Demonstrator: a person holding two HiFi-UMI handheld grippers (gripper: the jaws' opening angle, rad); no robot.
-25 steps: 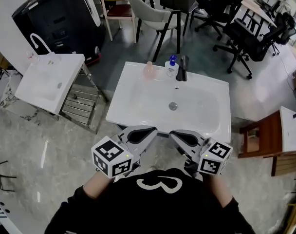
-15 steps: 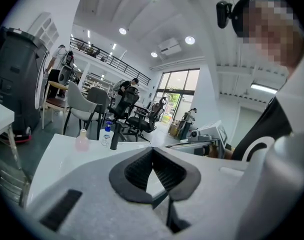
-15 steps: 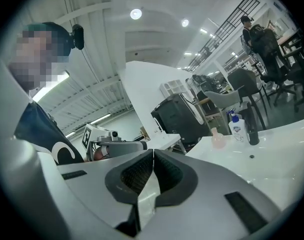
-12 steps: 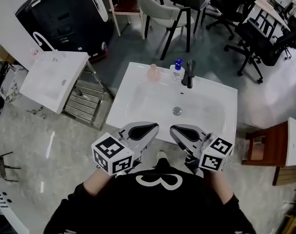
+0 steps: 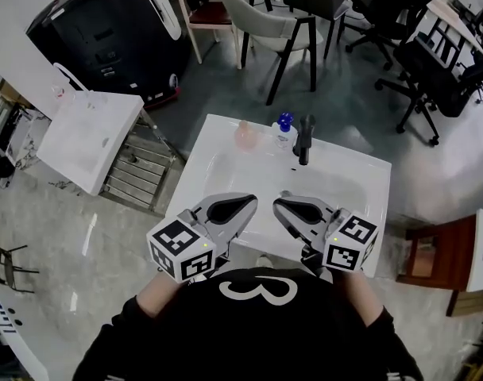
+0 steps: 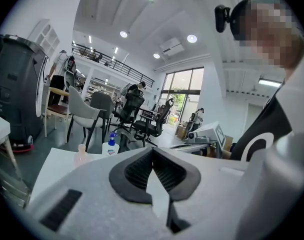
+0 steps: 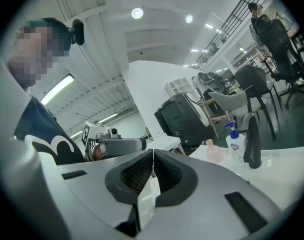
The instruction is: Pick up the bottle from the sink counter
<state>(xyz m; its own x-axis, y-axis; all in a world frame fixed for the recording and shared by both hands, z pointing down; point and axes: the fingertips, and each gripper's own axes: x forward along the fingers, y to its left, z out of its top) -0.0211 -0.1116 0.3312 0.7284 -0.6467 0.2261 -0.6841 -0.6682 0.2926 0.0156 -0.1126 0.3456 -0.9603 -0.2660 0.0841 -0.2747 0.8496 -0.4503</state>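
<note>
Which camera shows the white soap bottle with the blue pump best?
The right gripper view: the white soap bottle with the blue pump stands side-on, label visible. The head view shows it tiny from above; the left gripper view, small and distant.

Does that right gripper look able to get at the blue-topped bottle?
Probably yes: only the bare basin lies between the right gripper and the blue-topped bottle, though the black faucet stands close beside it and the jaws are shut.

I note left claw (image 5: 251,202) and right claw (image 5: 280,205) above the sink desk's (image 5: 361,177) front edge; blue-capped bottle (image 5: 284,132) stands beside the faucet (image 5: 305,140).
</note>
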